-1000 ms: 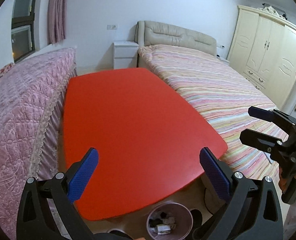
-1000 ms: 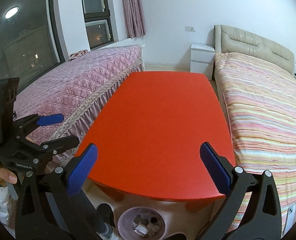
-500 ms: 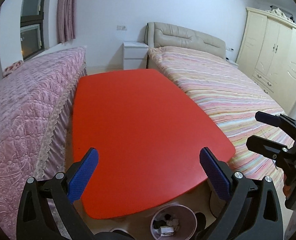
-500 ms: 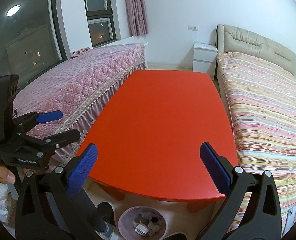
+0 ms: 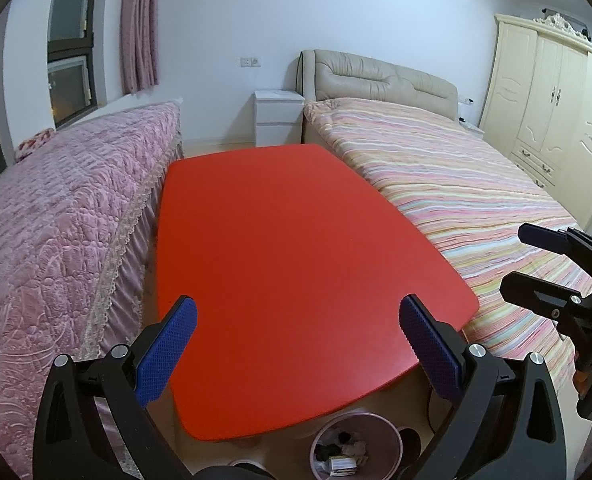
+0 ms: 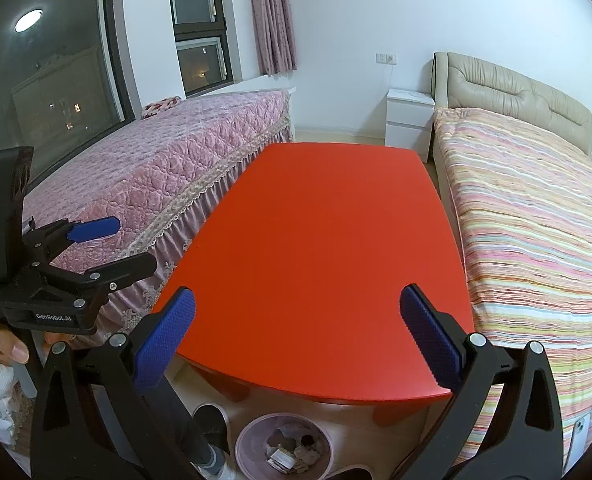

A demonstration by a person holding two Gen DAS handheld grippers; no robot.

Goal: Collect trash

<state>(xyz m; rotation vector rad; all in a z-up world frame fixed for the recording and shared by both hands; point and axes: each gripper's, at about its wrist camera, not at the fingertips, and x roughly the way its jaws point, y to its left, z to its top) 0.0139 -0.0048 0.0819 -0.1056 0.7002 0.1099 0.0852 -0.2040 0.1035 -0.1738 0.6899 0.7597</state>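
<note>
trash (image 6: 292,454) lies in the pink waste bin (image 6: 246,446) on the floor, below the near edge of the red table (image 6: 319,240). left gripper (image 5: 296,344) and right gripper (image 6: 297,336) both hover above that edge with jaws spread wide, holding nothing. pink quilted bed (image 5: 56,216) flanks the table on the left, striped bed (image 6: 535,220) on the right. white nightstand (image 5: 278,118) stands beyond.
</note>
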